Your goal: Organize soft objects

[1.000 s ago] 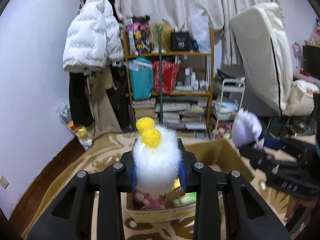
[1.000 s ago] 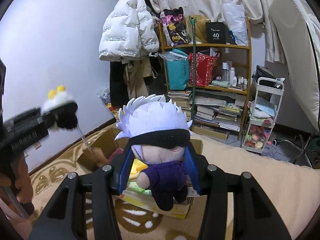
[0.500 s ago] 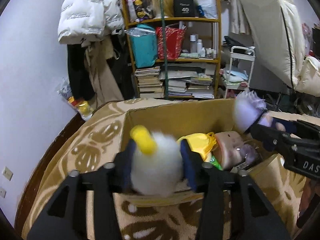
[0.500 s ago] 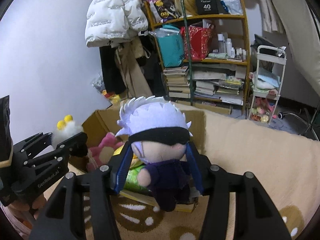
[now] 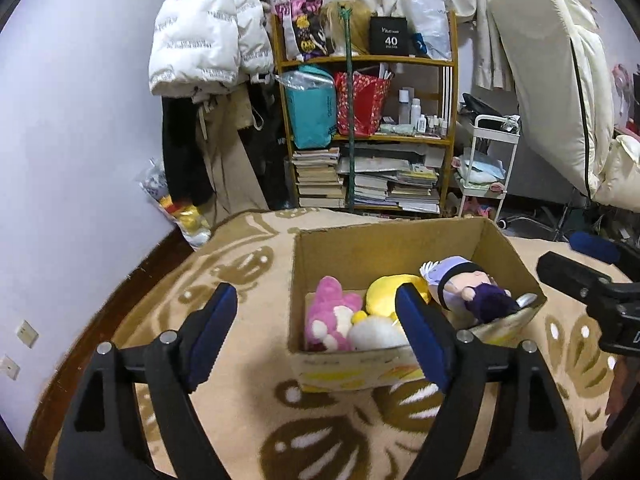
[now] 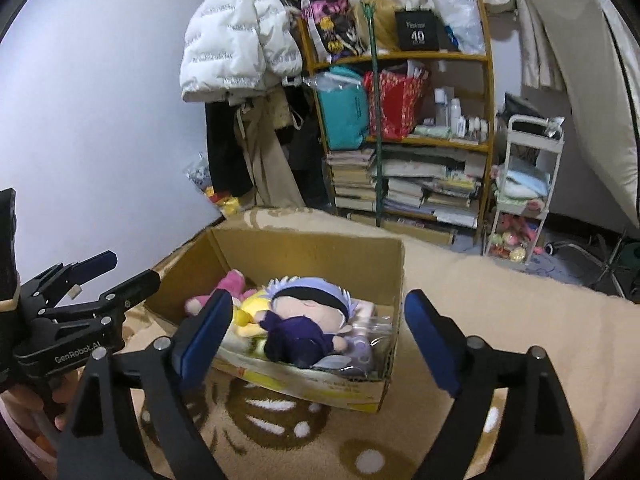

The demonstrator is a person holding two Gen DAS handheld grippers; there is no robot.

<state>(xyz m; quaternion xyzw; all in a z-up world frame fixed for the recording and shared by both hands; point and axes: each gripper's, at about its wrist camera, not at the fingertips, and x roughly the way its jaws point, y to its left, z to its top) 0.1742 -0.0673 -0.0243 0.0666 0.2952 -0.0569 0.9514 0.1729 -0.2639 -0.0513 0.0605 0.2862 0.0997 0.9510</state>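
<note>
Now both jaws apart, nothing held: left gripper (image 5: 316, 300) and right gripper (image 6: 320, 312) sit near an open brown cardboard box (image 5: 384, 240) on patterned beige carpet (image 5: 240, 264). Inside: white fluffy plush (image 5: 372, 334), white-haired purple-clad doll (image 6: 304, 316), pink plush (image 5: 328, 316), yellow plush (image 5: 386, 292).

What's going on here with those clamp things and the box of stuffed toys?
Someone is tidying plush toys into a cardboard box using two hand-held grippers. Both the left gripper and right gripper are open and empty. The white-haired doll lies in the box beside the fluffy white toy, a pink plush and a yellow plush.
</note>
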